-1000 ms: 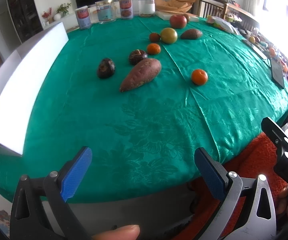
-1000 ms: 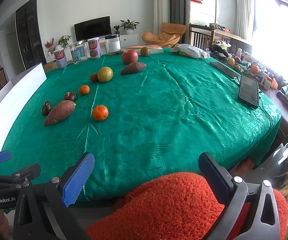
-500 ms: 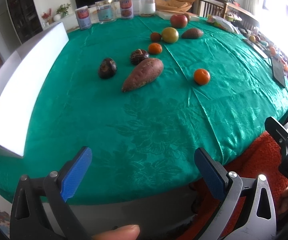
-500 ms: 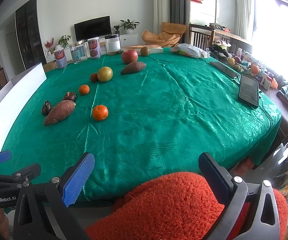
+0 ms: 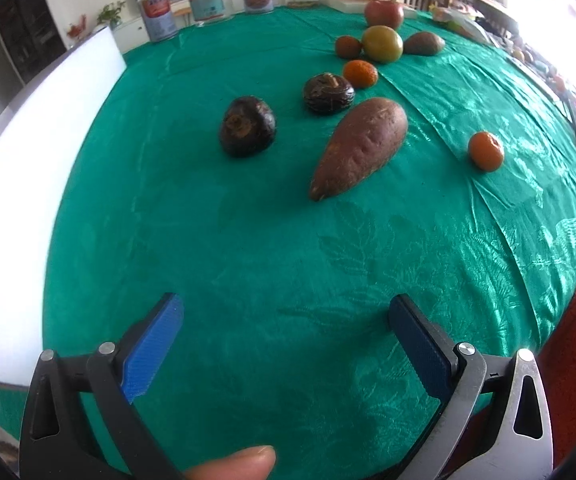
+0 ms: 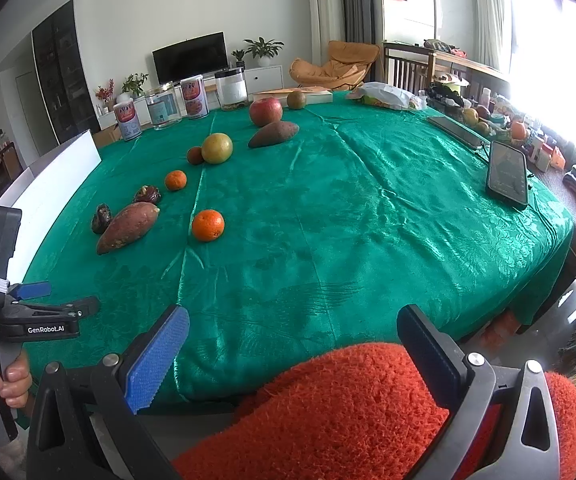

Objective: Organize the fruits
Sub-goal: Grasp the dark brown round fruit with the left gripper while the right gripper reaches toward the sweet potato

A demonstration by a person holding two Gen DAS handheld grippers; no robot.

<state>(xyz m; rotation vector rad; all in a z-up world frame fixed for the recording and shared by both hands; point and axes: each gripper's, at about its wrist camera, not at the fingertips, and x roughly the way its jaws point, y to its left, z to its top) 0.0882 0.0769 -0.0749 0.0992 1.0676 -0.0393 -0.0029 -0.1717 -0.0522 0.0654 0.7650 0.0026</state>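
Left gripper (image 5: 284,344): your jaws spread, empty, low in frame.
Right gripper (image 6: 293,350): spread, empty.
Sweet potato (image 5: 357,148): frame centre.
Risk: tapered, may slip; oranges (image 5: 485,151) roll off.

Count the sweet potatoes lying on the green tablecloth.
2. One sweet potato lies near the table's front left, beside two dark round items. The second sweet potato lies farther back, just in front of the red apple. None appears hidden.
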